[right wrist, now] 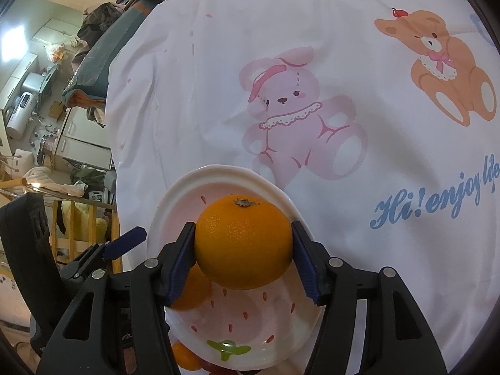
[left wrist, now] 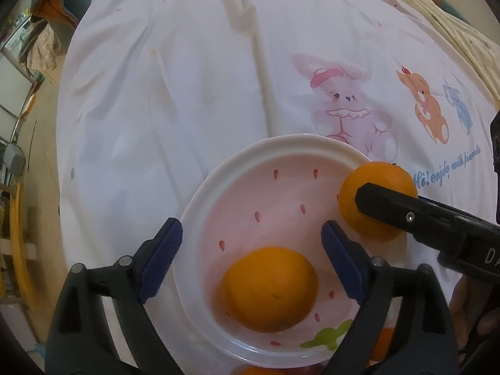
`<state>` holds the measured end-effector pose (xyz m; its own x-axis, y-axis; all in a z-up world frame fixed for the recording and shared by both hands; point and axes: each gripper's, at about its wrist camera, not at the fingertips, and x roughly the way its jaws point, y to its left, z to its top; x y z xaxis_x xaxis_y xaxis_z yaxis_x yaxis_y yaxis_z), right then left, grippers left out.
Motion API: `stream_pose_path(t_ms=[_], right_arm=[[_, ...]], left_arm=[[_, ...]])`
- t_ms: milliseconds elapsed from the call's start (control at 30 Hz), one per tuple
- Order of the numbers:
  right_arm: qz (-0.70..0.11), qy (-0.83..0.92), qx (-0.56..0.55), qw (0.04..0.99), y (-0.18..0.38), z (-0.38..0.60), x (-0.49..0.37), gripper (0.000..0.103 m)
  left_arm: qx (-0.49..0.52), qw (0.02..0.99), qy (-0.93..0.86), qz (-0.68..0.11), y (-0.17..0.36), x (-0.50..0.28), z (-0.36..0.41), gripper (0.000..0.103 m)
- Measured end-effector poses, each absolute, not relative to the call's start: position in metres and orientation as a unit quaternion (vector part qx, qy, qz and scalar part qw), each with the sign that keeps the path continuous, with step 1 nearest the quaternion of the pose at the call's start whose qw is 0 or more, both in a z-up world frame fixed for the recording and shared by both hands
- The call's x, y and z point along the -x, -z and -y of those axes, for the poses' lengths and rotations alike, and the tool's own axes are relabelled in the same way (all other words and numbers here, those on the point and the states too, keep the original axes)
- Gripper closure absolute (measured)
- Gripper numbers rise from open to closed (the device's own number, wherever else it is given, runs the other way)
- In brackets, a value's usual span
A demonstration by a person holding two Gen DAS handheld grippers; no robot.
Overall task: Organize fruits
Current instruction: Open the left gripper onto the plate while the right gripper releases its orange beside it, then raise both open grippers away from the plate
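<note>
A white bowl (left wrist: 200,206) with a pink strawberry-print inside sits on the printed sheet. One orange (left wrist: 268,289) lies in it, between the wide-apart fingers of my open left gripper (left wrist: 250,262). My right gripper (right wrist: 242,262) is shut on a second orange (right wrist: 243,243) and holds it over the bowl (right wrist: 175,193). That held orange (left wrist: 375,197) shows at the bowl's right rim in the left wrist view. The orange in the bowl (right wrist: 190,290) shows partly behind the right gripper's left finger.
More fruit (right wrist: 184,356) lies just below the bowl's near edge, partly hidden. The white sheet (left wrist: 187,93) with cartoon bears covers the surface. Room clutter and a wooden rail (right wrist: 81,225) lie off the left edge.
</note>
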<state>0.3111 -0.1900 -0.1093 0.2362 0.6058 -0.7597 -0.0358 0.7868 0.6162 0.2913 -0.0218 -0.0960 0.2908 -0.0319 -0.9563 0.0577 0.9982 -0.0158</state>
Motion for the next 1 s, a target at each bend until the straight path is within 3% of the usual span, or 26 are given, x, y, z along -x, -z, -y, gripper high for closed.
stream_pose_path(t_ms=[200,267,367,1000], right_arm=[[-0.58,-0.215,-0.232,0.751,0.106,0.185,-0.311,0.038],[-0.569,-0.218,-0.242,0.755,0.102,0.188,-0.311,0.028],[-0.549,-0.219,-0.248,0.768,0.092,0.192,-0.312,0.021],[-0.525,-0.211,-0.243,0.788,0.061,0.208,-0.293,0.021]], left_arm=[[-0.017,0.811,0.028,-0.584,0.091,-0.29,0.021,0.015],[-0.02,0.812,0.029,-0.583,0.091,-0.289,0.023,0.015],[-0.028,0.814,0.023,-0.58,0.091,-0.287,0.022,0.015],[0.002,0.826,0.021,-0.563,0.071,-0.277,0.015,0.014]])
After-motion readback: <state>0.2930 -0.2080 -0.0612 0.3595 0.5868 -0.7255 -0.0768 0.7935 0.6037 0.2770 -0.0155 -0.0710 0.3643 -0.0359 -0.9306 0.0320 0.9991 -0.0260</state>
